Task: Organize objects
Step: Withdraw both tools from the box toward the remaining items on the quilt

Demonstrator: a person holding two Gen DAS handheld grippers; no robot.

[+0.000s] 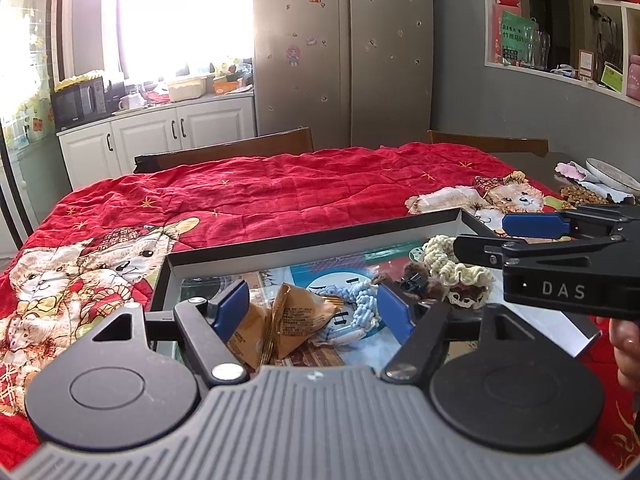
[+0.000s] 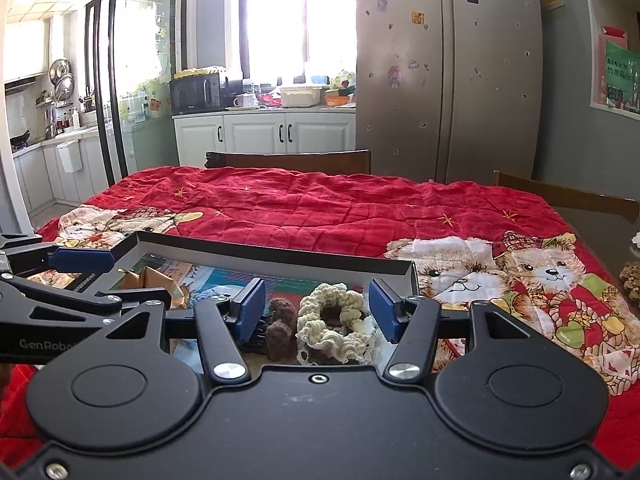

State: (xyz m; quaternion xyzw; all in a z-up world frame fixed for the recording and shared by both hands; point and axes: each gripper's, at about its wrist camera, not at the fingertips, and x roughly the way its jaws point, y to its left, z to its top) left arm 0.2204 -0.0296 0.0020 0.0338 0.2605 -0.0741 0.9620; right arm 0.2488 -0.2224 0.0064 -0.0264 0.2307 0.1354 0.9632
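Observation:
A shallow black-rimmed box lid [image 1: 304, 236] [image 2: 280, 250] lies on the red bear-print cloth. In it are a tan snack packet [image 1: 288, 316] [image 2: 154, 282], a light blue knitted scrunchie [image 1: 352, 300], a brown fuzzy hair clip [image 1: 424, 284] [image 2: 280, 328] and a cream knitted scrunchie [image 1: 460, 268] [image 2: 336, 320]. My left gripper [image 1: 312, 308] is open over the packet and blue scrunchie. My right gripper [image 2: 316, 308] is open over the cream scrunchie and brown clip; it also shows from the side in the left wrist view [image 1: 516, 236].
The red cloth [image 1: 280, 188] covers the table. Two wooden chairs [image 1: 228, 152] [image 2: 560, 196] stand behind it. A plate and brown bits [image 1: 600, 184] lie at the table's right edge. Fridge and cabinets stand farther back.

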